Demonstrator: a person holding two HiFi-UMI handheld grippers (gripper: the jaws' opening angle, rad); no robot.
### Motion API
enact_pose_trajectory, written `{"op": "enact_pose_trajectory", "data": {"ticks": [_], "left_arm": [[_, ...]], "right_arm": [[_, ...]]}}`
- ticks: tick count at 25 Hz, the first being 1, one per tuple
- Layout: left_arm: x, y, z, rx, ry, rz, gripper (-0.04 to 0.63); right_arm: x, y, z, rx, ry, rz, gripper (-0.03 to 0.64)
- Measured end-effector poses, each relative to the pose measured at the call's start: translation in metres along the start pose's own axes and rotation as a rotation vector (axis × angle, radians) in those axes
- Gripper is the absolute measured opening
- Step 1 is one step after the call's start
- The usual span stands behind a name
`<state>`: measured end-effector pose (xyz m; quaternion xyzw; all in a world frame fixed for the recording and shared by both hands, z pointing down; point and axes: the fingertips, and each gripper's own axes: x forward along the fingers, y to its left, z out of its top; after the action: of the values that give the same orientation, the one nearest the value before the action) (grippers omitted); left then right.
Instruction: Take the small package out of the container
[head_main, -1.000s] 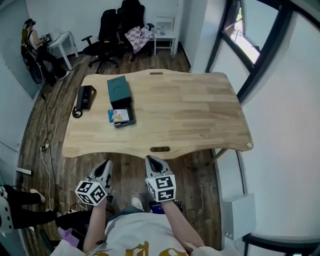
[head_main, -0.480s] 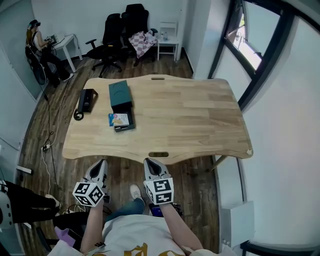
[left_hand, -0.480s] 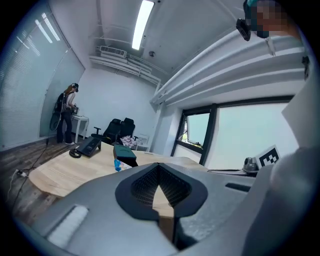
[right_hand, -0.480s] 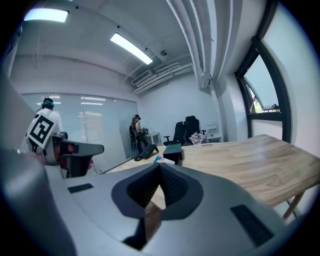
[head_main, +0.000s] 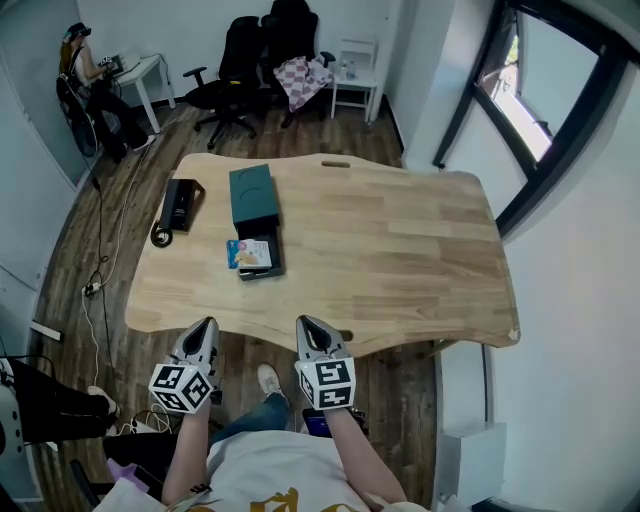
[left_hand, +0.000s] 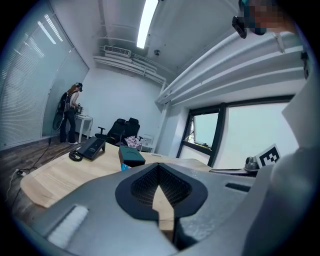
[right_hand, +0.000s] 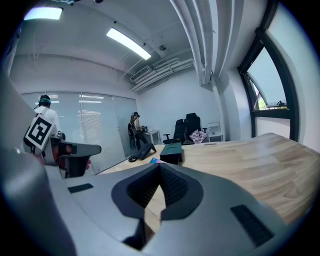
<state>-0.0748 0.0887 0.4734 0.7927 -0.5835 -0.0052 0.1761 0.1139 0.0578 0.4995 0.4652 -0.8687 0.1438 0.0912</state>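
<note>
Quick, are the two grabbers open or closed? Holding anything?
Left gripper: closed, empty.
Right gripper: closed, empty.

A person stands at the near edge of the table (head_main: 420, 300) with both grippers held low in front of the body, side by side and apart, tips pointing forward at that edge. The left gripper (head_main: 204, 328) has its jaws pressed together with nothing between them. The right gripper (head_main: 308, 325) is likewise closed and empty. The bare left forearm (head_main: 188, 455) and right forearm (head_main: 352, 450) run back toward the torso.
</note>
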Motion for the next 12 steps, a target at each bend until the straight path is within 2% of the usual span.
{"op": "enact_pose_trajectory", "data": {"ticks": [7, 12], "left_arm": [[0.071, 0.067, 0.019, -0.008, -0.003, 0.002, 0.003], [0.112, 0.119, 0.026, -0.029, 0.024, 0.004, 0.003]], "right_arm": [[0.087, -0.017, 0.002, -0.013, 0.080, -0.033, 0.005], [0.138, -0.017, 0.017, -0.021, 0.066, -0.059, 0.005]]}}
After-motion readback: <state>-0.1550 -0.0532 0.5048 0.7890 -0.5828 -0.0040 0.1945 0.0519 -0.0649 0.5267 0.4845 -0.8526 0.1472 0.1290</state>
